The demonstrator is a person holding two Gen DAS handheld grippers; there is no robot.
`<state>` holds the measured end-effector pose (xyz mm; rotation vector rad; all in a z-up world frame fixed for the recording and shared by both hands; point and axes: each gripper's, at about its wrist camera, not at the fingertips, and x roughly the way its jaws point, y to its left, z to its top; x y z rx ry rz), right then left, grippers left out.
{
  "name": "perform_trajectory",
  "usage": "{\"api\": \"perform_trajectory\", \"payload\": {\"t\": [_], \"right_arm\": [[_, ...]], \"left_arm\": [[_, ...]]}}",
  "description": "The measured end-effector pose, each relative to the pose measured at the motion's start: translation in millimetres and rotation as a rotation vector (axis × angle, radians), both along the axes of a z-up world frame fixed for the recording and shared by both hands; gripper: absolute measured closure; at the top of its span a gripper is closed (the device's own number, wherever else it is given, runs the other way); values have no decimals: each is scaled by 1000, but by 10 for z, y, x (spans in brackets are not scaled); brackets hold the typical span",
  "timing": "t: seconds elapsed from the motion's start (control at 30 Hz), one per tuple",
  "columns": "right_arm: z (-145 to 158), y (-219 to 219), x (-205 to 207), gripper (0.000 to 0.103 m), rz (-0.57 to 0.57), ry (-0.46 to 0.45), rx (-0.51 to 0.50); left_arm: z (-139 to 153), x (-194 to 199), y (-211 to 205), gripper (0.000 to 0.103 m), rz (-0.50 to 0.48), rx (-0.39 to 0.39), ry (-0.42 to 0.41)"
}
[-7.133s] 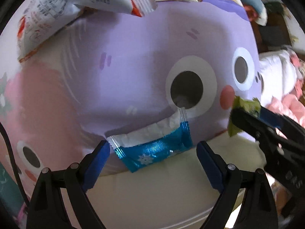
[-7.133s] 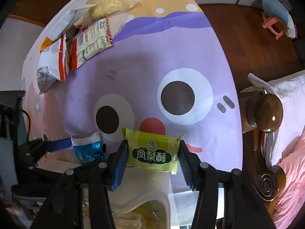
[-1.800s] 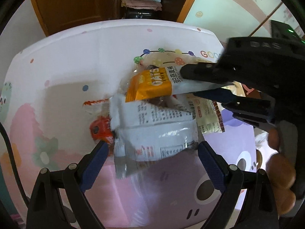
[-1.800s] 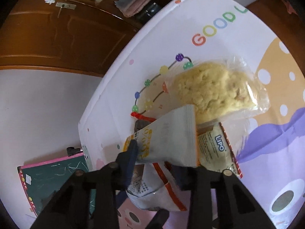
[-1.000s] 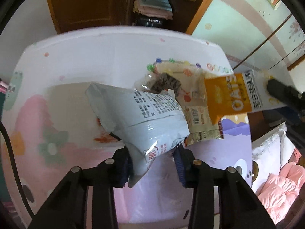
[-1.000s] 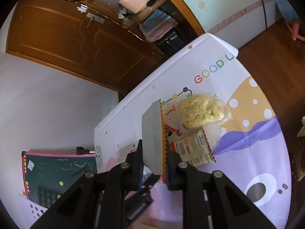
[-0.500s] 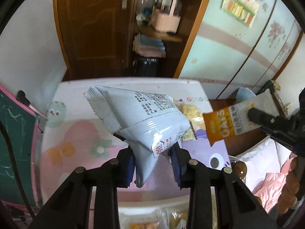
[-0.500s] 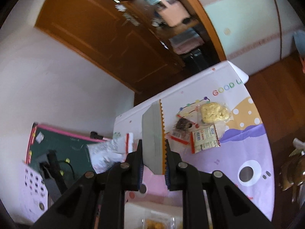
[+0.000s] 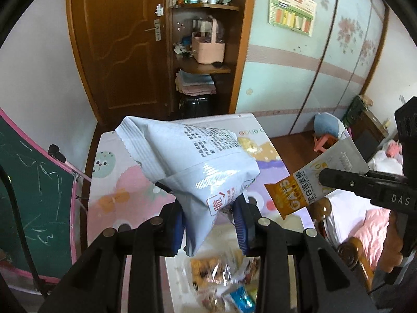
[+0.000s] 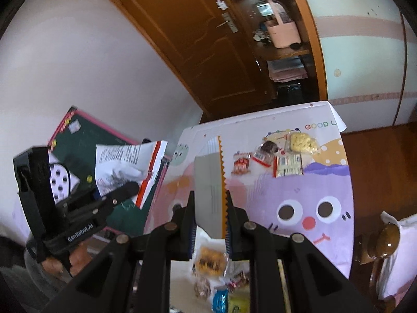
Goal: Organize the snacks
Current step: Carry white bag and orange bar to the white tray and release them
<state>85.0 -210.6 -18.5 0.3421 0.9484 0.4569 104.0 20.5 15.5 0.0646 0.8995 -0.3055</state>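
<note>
My left gripper (image 9: 211, 224) is shut on a pale blue-white snack bag (image 9: 192, 167) and holds it high above the table; it also shows in the right wrist view (image 10: 122, 167). My right gripper (image 10: 209, 224) is shut on an orange and grey oats packet (image 10: 209, 187), which also shows in the left wrist view (image 9: 312, 182). Below both grippers a white container (image 10: 208, 237) holds several wrapped snacks (image 10: 211, 260). More snacks (image 10: 286, 156) lie at the far end of the cartoon table mat (image 10: 312, 195).
A green chalkboard with a pink frame (image 9: 34, 182) stands left of the table. A wooden bedpost (image 10: 388, 240) and pink bedding (image 9: 370, 232) are at the right. A brown door (image 9: 117, 39) and shelves (image 9: 203, 52) stand behind the table.
Both grippers have risen and pulled back from the table's far end, each carrying its packet. The white container with snacks has come into view below them.
</note>
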Motion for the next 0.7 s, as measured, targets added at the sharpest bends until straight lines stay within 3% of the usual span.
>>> {"api": "perform_trajectory", "payload": {"t": [0.27, 0.7], "right_arm": [[-134, 128, -470, 86, 71, 42, -61], [-457, 378, -792, 86, 166, 136, -157]], "left_arm": [[-143, -535, -182, 72, -67, 31, 41], [-475, -818, -315, 72, -94, 60, 138]]}}
